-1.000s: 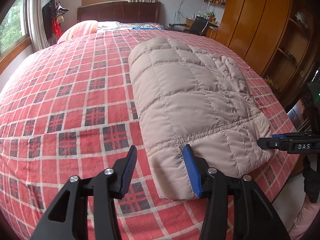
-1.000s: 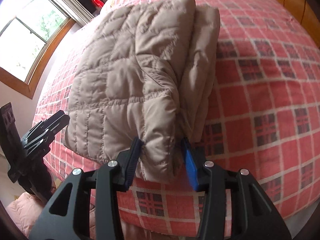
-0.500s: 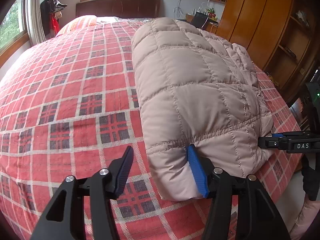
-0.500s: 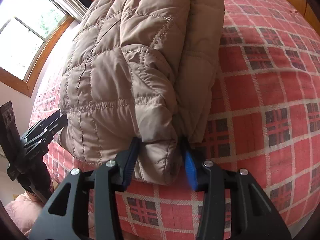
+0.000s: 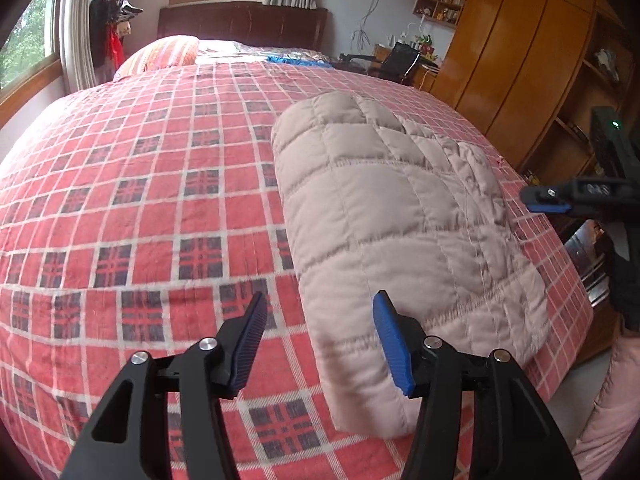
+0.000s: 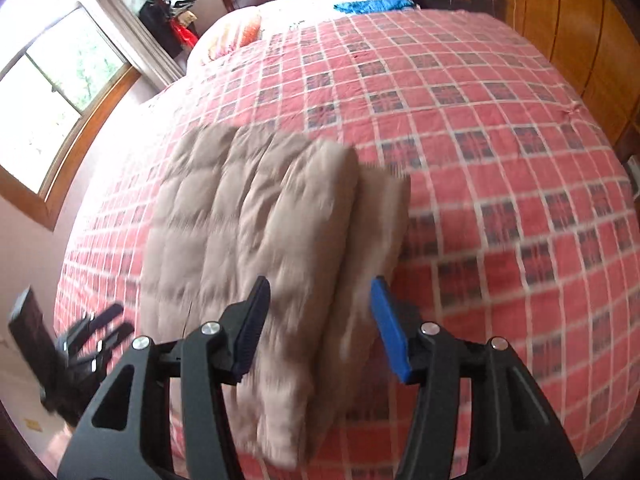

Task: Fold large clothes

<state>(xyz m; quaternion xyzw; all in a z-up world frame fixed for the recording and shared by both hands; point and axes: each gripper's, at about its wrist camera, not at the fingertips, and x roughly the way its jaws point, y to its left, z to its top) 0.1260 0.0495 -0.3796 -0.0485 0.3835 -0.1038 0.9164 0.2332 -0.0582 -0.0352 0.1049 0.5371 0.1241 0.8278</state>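
Both grippers have let go and pulled back since a moment ago, and the folded jacket has dropped flat again. Red plaid bedspread covers the bed, and the beige quilted jacket lies folded on it near the foot edge. Over the jacket's near corner, the left gripper hovers with jaws wide and nothing between them. Above the jacket's other near corner, the right gripper likewise has its jaws spread wide and empty, though that view is blurred.
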